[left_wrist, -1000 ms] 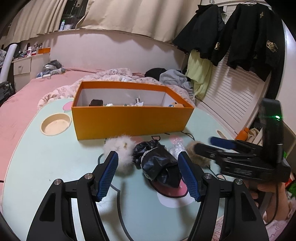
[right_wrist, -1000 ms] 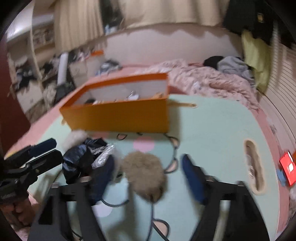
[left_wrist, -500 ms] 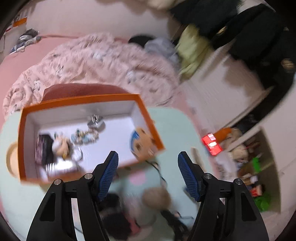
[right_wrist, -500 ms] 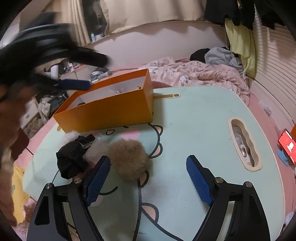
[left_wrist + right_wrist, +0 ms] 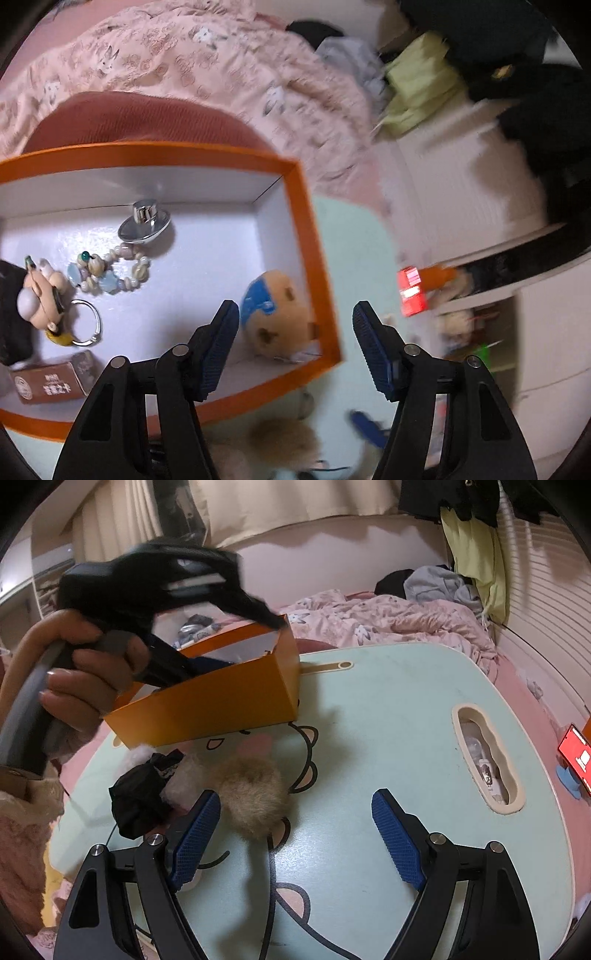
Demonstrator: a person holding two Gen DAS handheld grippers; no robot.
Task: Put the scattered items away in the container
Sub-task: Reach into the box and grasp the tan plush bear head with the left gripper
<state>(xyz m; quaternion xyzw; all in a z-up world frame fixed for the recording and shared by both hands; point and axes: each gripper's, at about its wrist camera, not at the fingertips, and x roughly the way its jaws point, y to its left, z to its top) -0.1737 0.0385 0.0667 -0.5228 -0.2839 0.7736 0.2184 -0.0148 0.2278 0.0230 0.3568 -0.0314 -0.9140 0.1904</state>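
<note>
The orange box (image 5: 314,258) holds a plush head (image 5: 277,314), a bead bracelet (image 5: 110,273), a metal knob (image 5: 146,223) and a figure keyring (image 5: 40,295). My left gripper (image 5: 295,350) is open and empty, held high above the box's right end; it also shows in the right wrist view (image 5: 177,590). My right gripper (image 5: 291,838) is open and empty, low over the table. A tan fur pompom (image 5: 255,794) lies just ahead of its left finger (image 5: 195,834). A black crumpled bag (image 5: 140,801) and a white pompom (image 5: 142,753) lie left of it, in front of the box (image 5: 221,701).
The pale green table (image 5: 388,738) has an oval recess (image 5: 487,760) with small items at the right. A pink bed with a quilt (image 5: 388,620) lies behind. A red phone screen (image 5: 576,757) glows past the table's right edge. A small brown box (image 5: 48,380) lies inside the orange box.
My left gripper has risen from table level and now looks down into the orange box. My right gripper has steadied near the tan pompom. Both stay open.
</note>
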